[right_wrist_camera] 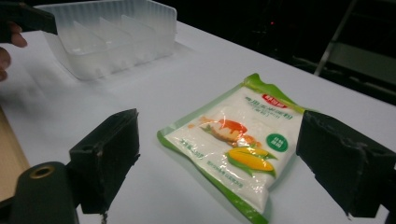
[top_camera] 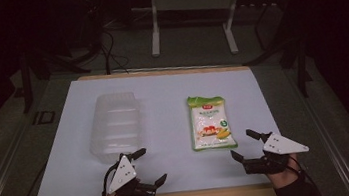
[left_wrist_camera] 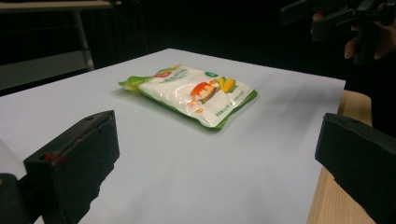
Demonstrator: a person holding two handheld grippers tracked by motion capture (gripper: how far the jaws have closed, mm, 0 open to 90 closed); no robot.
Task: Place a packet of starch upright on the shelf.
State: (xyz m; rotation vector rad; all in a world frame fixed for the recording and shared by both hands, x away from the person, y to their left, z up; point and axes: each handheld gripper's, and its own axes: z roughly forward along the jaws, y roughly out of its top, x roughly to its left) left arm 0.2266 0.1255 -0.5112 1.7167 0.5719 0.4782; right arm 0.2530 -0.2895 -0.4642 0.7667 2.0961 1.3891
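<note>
Approach geometry matters here: we judge the step in hand to be a reach for the green-edged starch pouch (top_camera: pixel 210 122), which lies flat on the white board (top_camera: pixel 161 87), right of centre. The right gripper (top_camera: pixel 245 146) hovers just beside its near right corner, jaws spread wide and empty; in the right gripper view they frame the pouch (right_wrist_camera: pixel 238 142). We should come in low and pinch a sealed edge, since the filled middle will likely slump. The left gripper (top_camera: pixel 147 168), jaws likewise wide apart and empty, sits at the near end of the clear plastic bin (top_camera: pixel 115 125), well apart from the pouch. Nothing lies between them.
</note>
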